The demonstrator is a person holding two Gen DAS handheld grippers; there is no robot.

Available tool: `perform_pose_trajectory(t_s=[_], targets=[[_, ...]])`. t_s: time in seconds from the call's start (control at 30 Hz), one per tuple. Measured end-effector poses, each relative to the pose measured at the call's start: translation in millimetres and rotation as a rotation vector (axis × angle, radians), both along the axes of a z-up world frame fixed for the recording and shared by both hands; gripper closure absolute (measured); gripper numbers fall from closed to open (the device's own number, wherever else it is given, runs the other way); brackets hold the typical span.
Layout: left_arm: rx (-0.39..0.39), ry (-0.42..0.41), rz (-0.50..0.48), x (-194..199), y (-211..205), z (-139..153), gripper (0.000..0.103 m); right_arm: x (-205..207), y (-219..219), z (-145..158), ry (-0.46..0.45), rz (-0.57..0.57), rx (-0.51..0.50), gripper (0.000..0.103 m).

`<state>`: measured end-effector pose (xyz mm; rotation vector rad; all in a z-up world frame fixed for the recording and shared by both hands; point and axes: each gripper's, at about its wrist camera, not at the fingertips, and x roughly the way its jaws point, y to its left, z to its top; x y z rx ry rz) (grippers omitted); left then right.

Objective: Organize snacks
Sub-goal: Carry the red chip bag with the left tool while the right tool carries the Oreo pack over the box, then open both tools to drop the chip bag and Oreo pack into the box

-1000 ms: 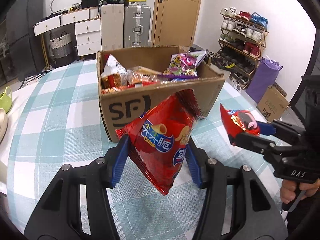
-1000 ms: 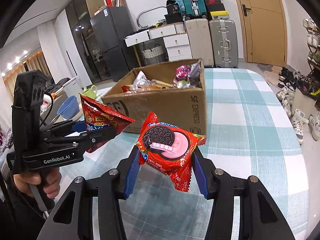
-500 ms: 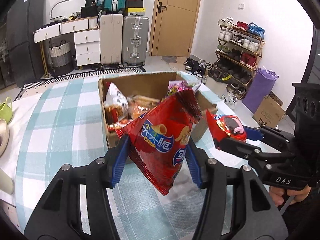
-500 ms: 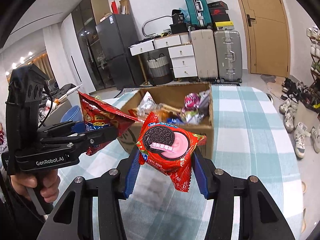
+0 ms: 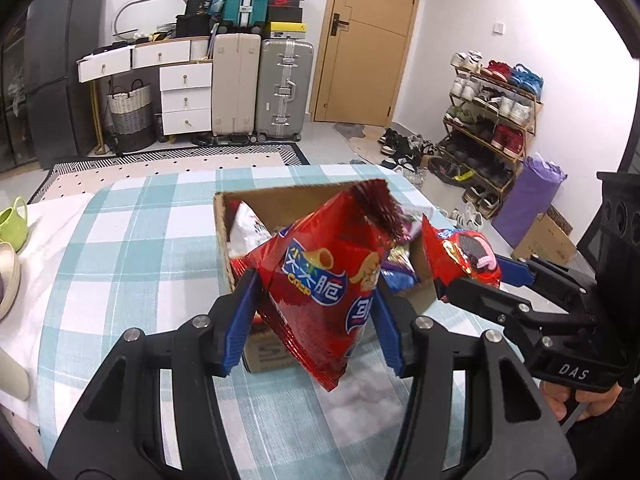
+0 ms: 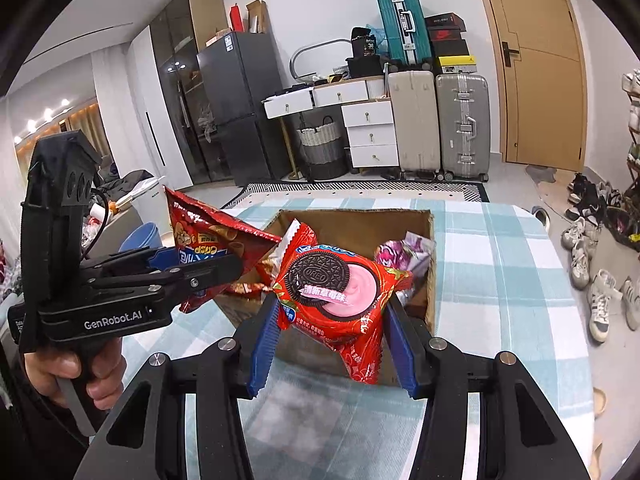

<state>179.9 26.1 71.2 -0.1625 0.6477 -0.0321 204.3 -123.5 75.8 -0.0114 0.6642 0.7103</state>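
My left gripper (image 5: 316, 320) is shut on a red crisp bag (image 5: 328, 280), held in the air in front of an open cardboard box (image 5: 260, 354). Its blue pads press the bag's sides. My right gripper (image 6: 330, 344) is shut on a red Oreo pack (image 6: 336, 288), also lifted, just before the same cardboard box (image 6: 360, 224). Several snack packets fill the box. In the left wrist view the right gripper (image 5: 468, 276) with the Oreo pack (image 5: 464, 252) is at the right. In the right wrist view the left gripper (image 6: 208, 264) with the crisp bag (image 6: 204, 236) is at the left.
The box stands on a table with a teal checked cloth (image 5: 132, 264). A green cup (image 5: 14, 224) sits at the table's left edge. Behind are suitcases (image 5: 280, 88), drawers (image 5: 186, 96), a door and a shoe rack (image 5: 492, 120). A person's hand (image 6: 80, 372) grips the left tool.
Both grippers have risen with their packs, so the box now appears lower and smaller, and more of its inside shows. Both grips are unchanged.
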Motion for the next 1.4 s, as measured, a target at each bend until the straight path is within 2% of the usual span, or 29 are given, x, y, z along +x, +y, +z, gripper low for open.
perform_pose_trajectory(t_s=[0.37,0.73,1.07,1.27,1.3,1.4], targets=[[0.033,0.004,0.036,35.5,5.4,9.7,0.052,27.9,16.3,2.1,0.013,0.009,0.005,0.052],[0.05,0.026,0.056,76.5,9.9,0.9,0.052,53.1,21.5,-4.3,0.064,0.011,0.018,0.052],[0.082,0.059,0.077,108.8,9.8,-19.6,0.052,65.5,37.3,-24.9,0.08,0.026,-0.039,0.052],[0.113,0.083,0.077,119.6,3.6,-29.9,0.051,71.3,45.7,-27.4,0.045,0.012,-0.091,0.052],[0.114,0.087,0.076,119.9,3.4,-30.9,0.051,72.3,45.2,-27.5,0.044,0.013,-0.09,0.05],[0.112,0.1,0.076,120.8,2.2,-33.7,0.051,72.4,41.5,-26.0,0.016,-0.012,-0.1,0.035]])
